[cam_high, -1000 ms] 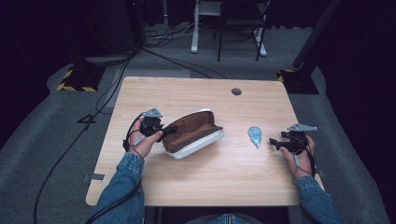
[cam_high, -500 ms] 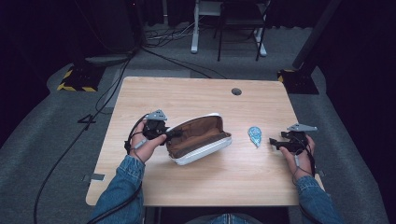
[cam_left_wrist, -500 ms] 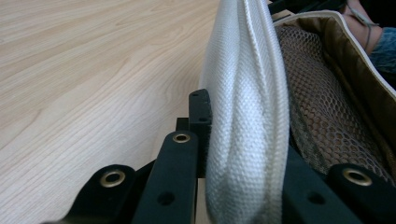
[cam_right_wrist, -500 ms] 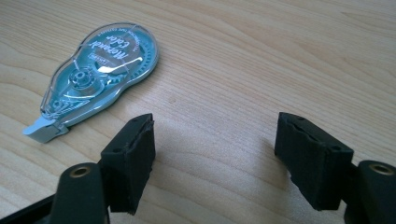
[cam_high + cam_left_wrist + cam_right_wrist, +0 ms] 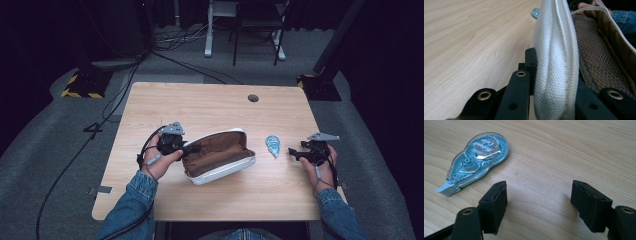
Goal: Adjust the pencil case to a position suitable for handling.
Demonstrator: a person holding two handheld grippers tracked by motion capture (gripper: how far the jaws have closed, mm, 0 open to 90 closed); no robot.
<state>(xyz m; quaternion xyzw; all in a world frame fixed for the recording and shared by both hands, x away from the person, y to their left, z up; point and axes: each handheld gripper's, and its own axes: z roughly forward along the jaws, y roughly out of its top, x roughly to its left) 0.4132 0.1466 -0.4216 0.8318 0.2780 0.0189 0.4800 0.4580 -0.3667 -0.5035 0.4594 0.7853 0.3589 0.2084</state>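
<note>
A white fabric pouch with a brown lining lies open at the middle of the wooden table. My left gripper is shut on the pouch's left end; the left gripper view shows the white woven wall pinched between the jaws, with brown mesh inside. A blue correction tape dispenser lies flat to the right of the pouch. My right gripper stands open just right of it, low over the table. In the right gripper view the dispenser lies ahead and left of the open jaws, apart from them.
A round cable hole sits near the table's far edge. Beyond the table stand a white desk frame, floor cables and a black-yellow striped stand base. Grey carpet surrounds the table.
My left gripper has dragged the pouch rightward and toward the table's middle, closer to the dispenser. The right gripper has stayed where it was, open.
</note>
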